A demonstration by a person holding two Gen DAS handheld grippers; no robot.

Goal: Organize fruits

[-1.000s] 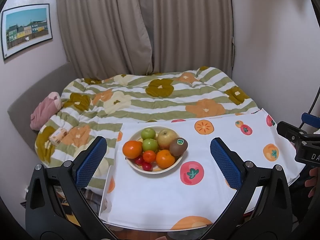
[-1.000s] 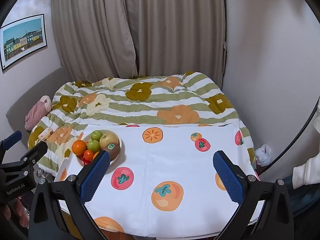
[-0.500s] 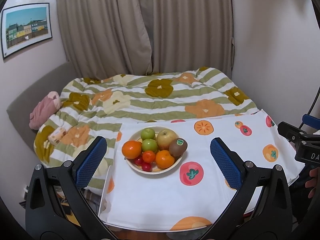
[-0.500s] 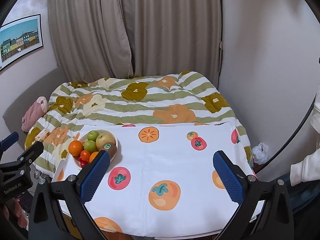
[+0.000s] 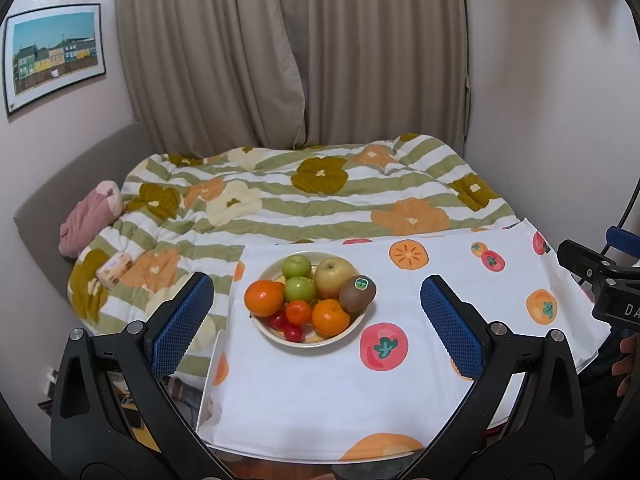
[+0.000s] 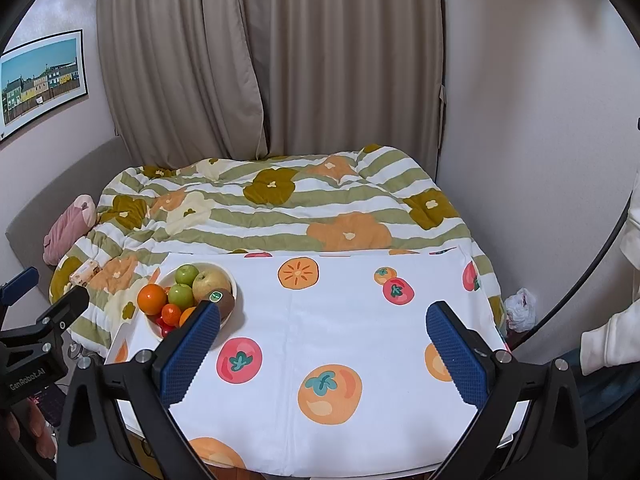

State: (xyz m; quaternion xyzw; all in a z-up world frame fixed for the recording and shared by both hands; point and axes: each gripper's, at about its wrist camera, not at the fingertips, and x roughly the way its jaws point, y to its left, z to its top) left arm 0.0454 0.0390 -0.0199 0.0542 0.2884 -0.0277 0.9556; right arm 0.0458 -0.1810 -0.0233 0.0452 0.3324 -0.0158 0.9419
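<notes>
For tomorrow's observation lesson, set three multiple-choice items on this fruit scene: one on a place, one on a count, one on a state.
1. Where in the bowl does the kiwi sit, seen from the left wrist?
A. right edge
B. left edge
C. outside the bowl, on the cloth

2. How many green apples lie in the bowl?
A. one
B. two
C. four

3. How do the jaws of the left gripper stand?
A. shut on the kiwi
B. shut on nothing
C. open, holding nothing

Answers:
1 A: the kiwi leans at the right rim, beside the yellow apple.
2 B: one green apple lies behind another.
3 C: the blue pads stand wide apart on either side of the bowl, touching no fruit.
</notes>
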